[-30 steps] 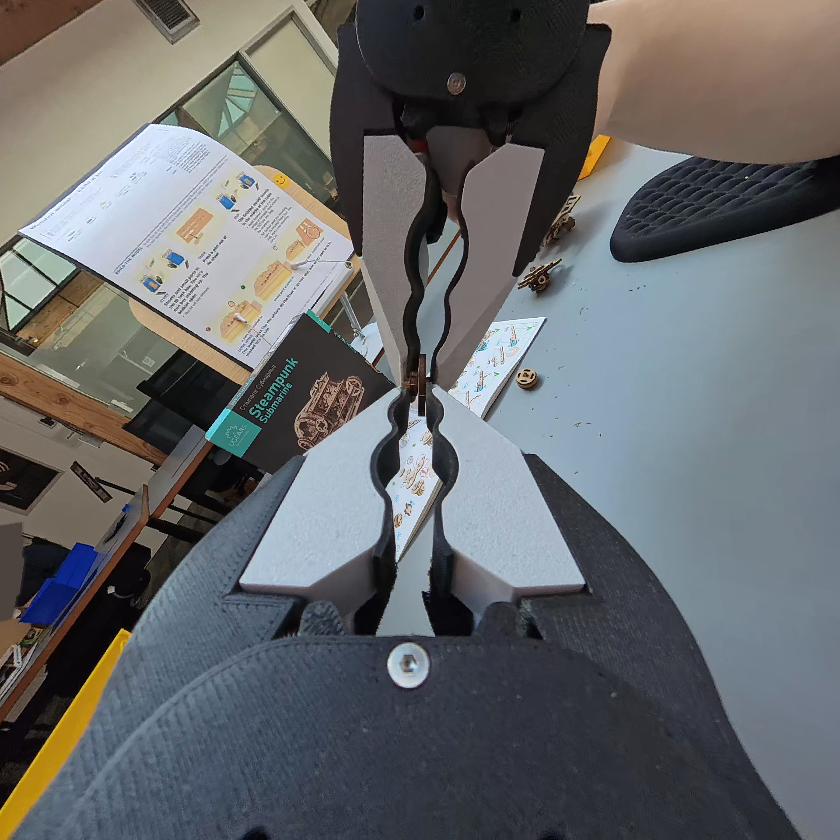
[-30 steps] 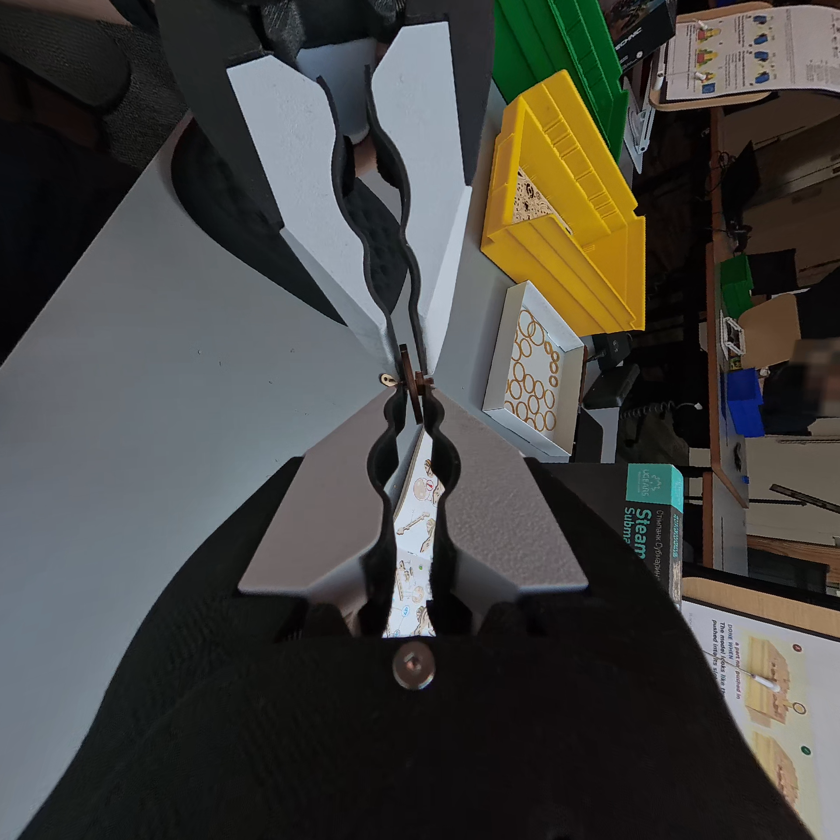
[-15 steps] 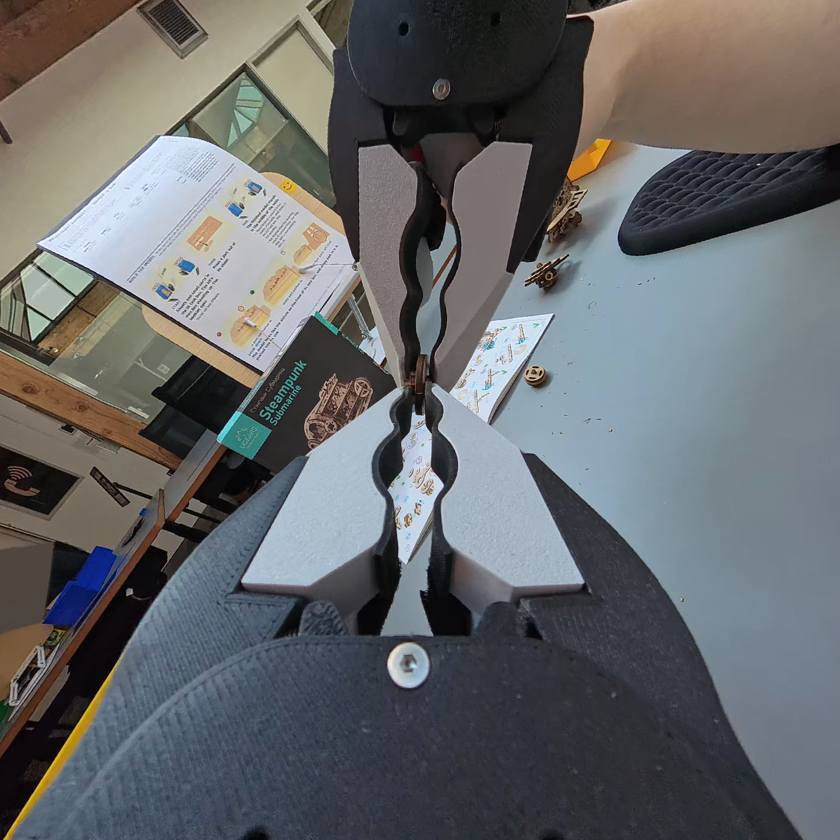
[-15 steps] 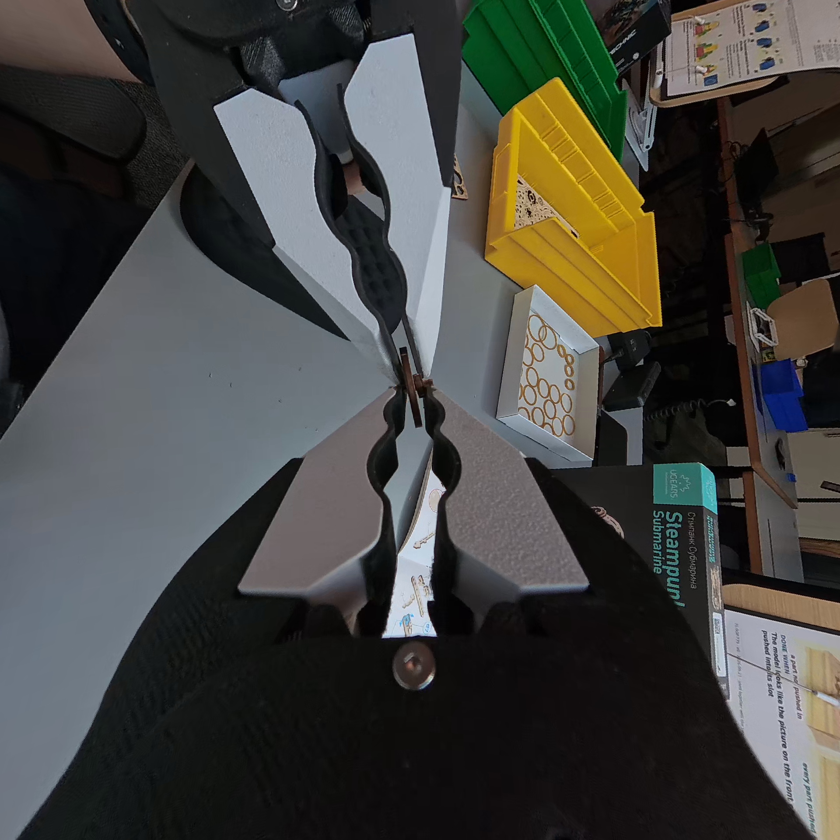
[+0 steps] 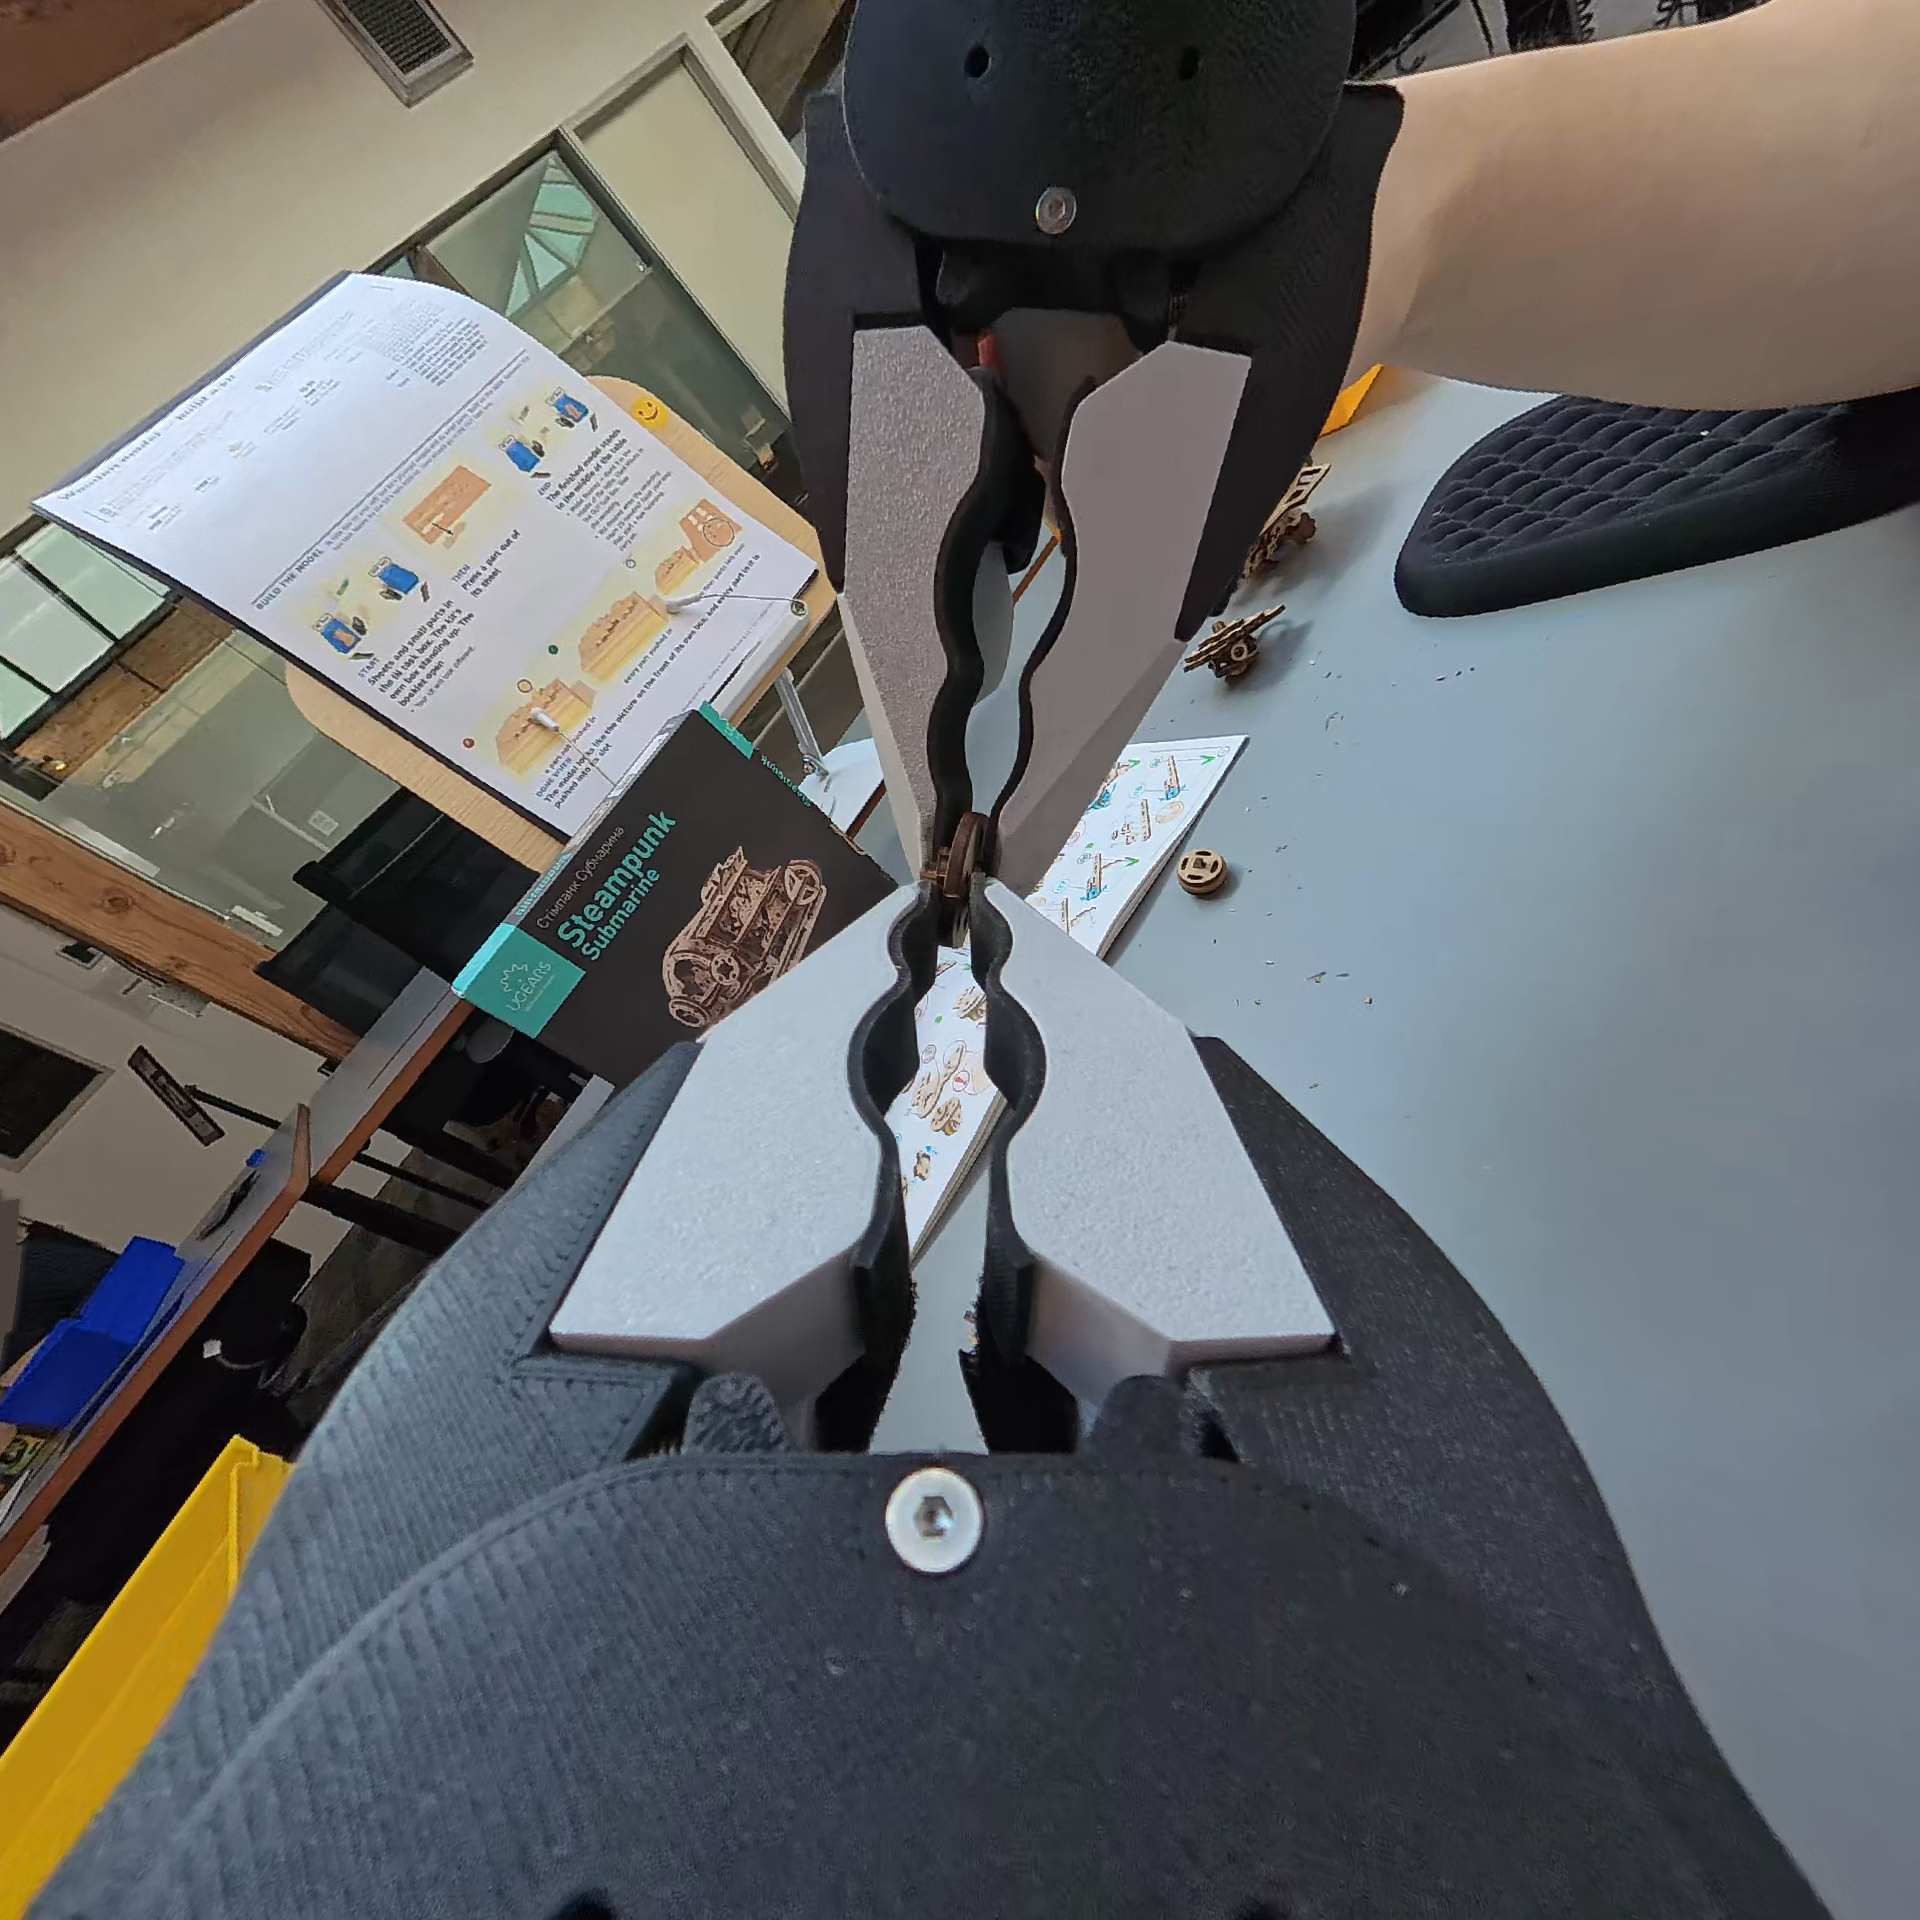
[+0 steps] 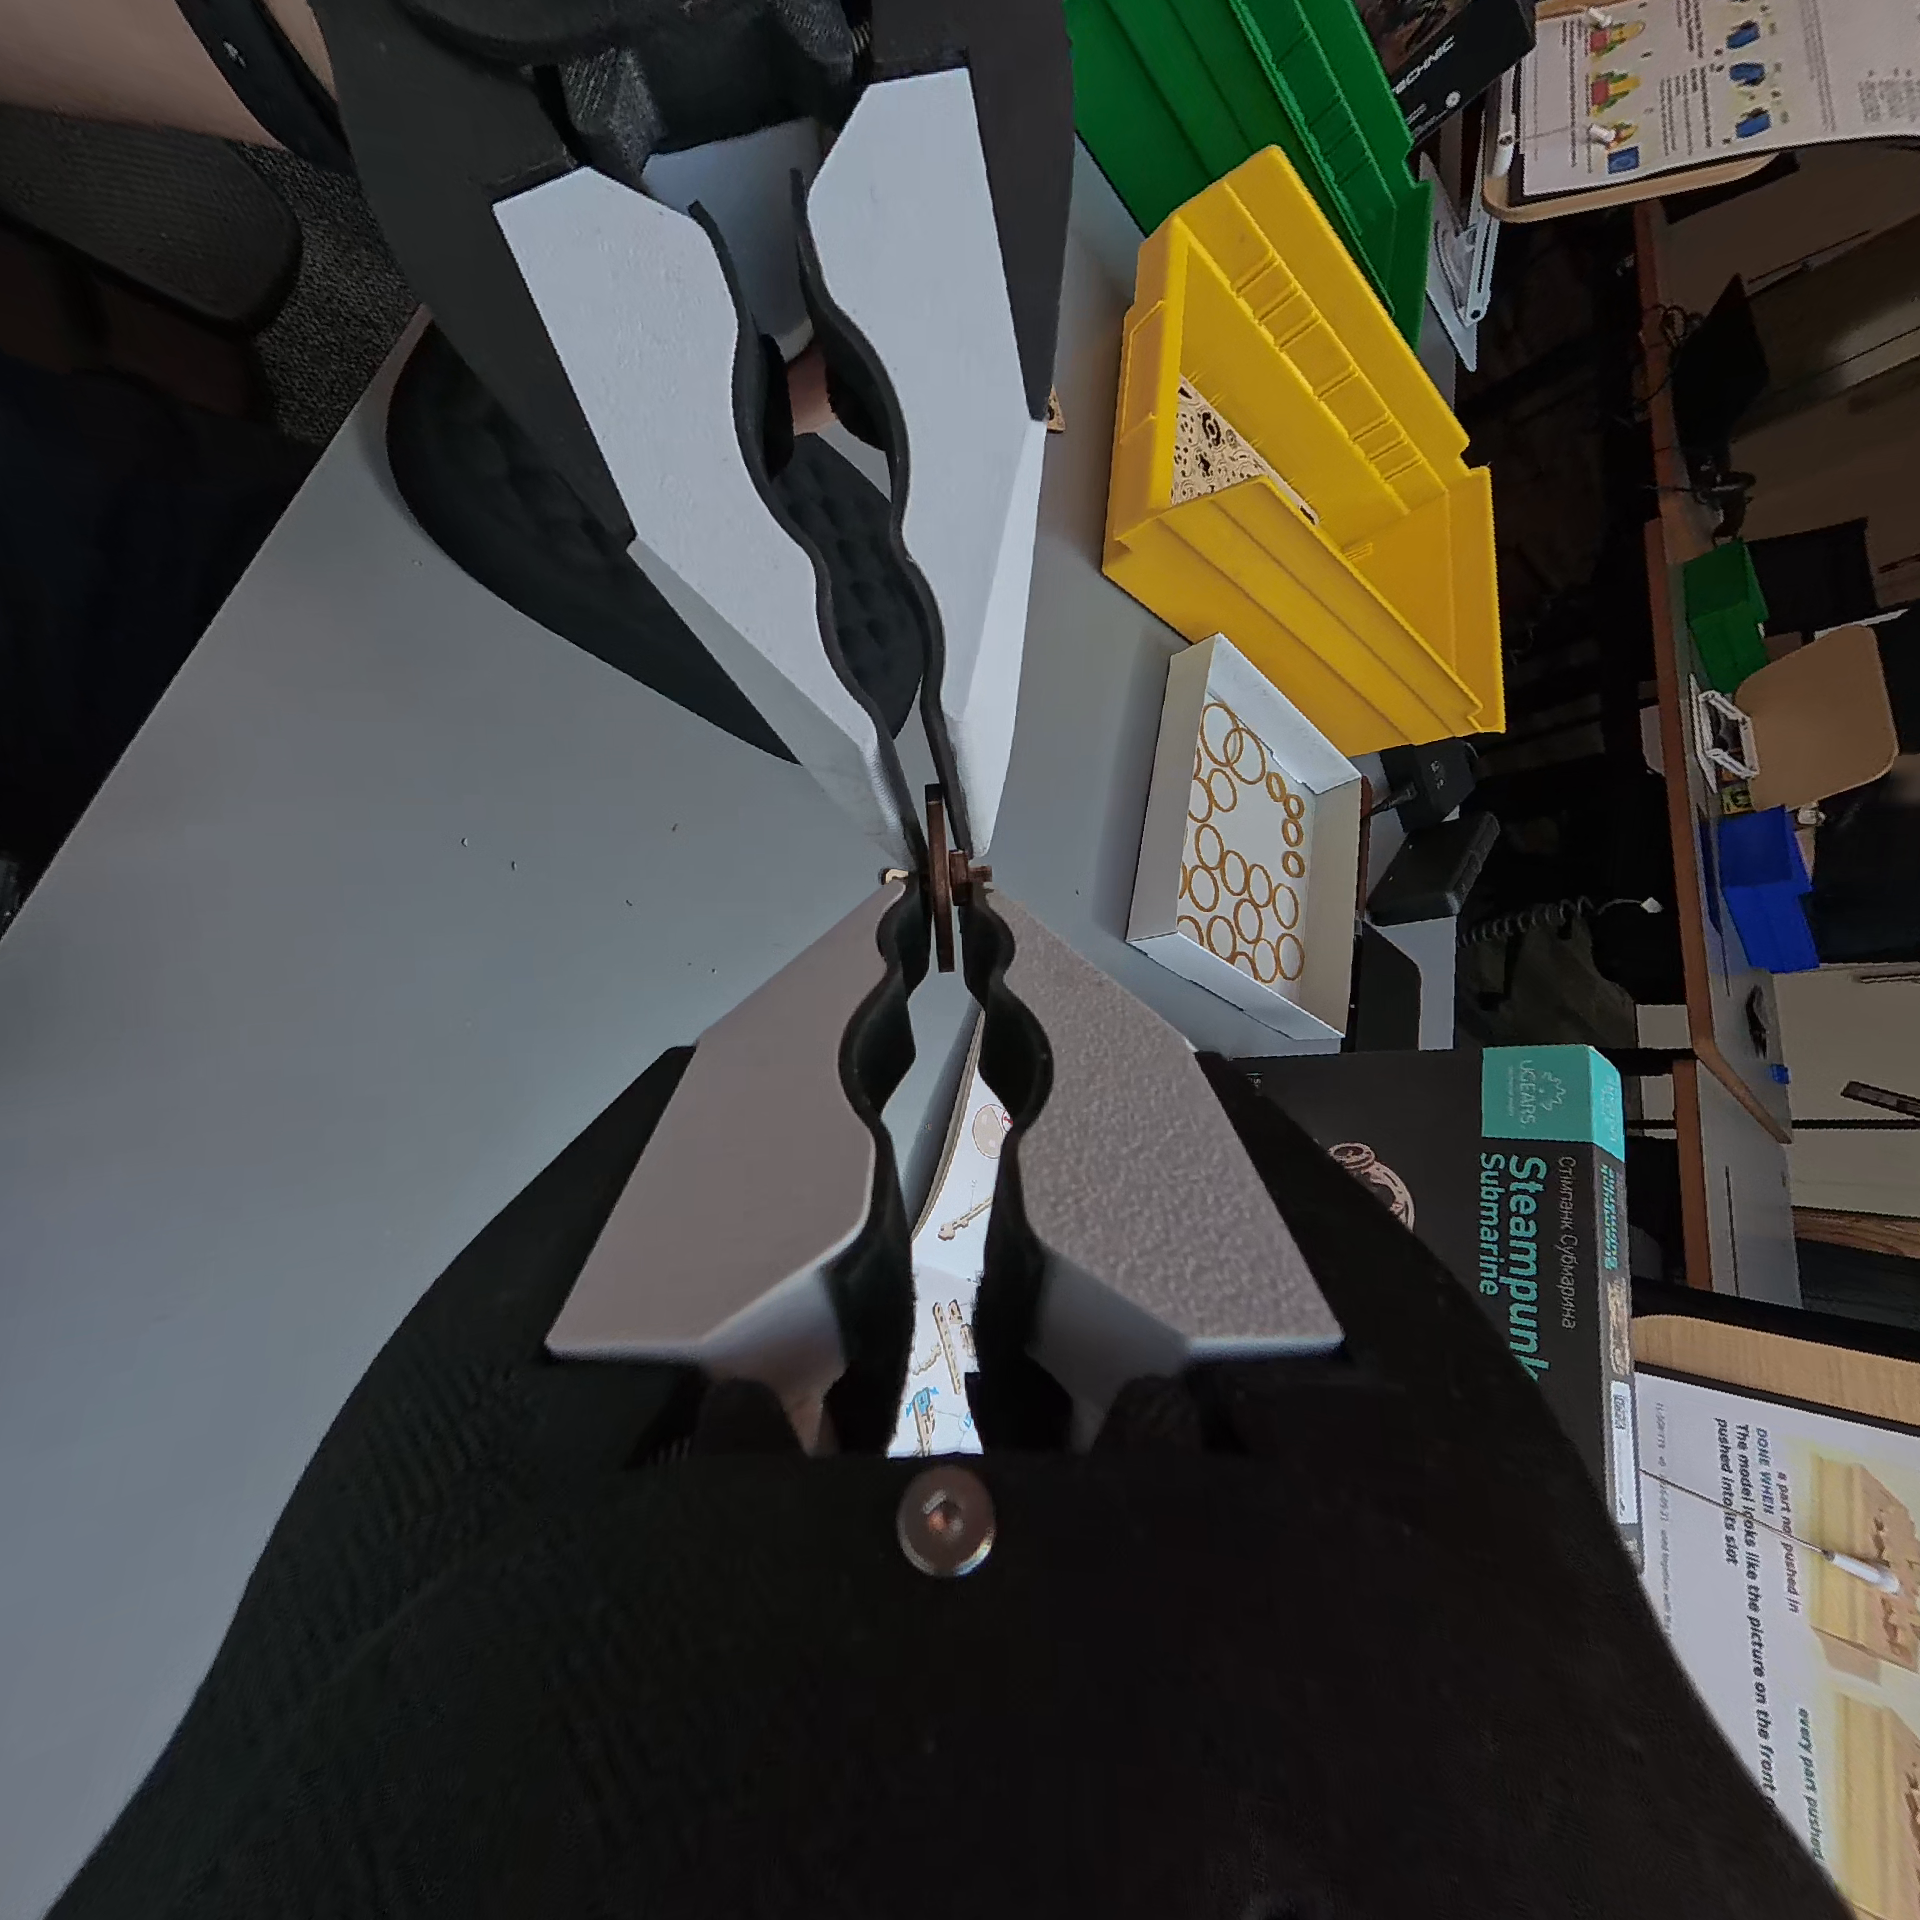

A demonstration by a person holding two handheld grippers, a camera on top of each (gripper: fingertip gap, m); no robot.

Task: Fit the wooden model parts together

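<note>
Two grippers are being held tip to tip above the grey table [image 5: 1558, 1039] at the centre of both wrist views, the left gripper [image 5: 948, 906] coming up from the lower edge of its own frame and the right gripper [image 6: 940, 914] from the lower edge of its own. A small round wooden disc [image 5: 966, 840] is being pinched edge-on between the nearly closed jaws of each gripper, with a smaller wooden piece [image 6: 891, 876] showing at its side. A loose wooden wheel [image 5: 1202, 871] and a printed booklet [image 5: 1143, 821] are being left lying right of centre, a dark kit box [image 5: 686, 914] at left of centre.
</note>
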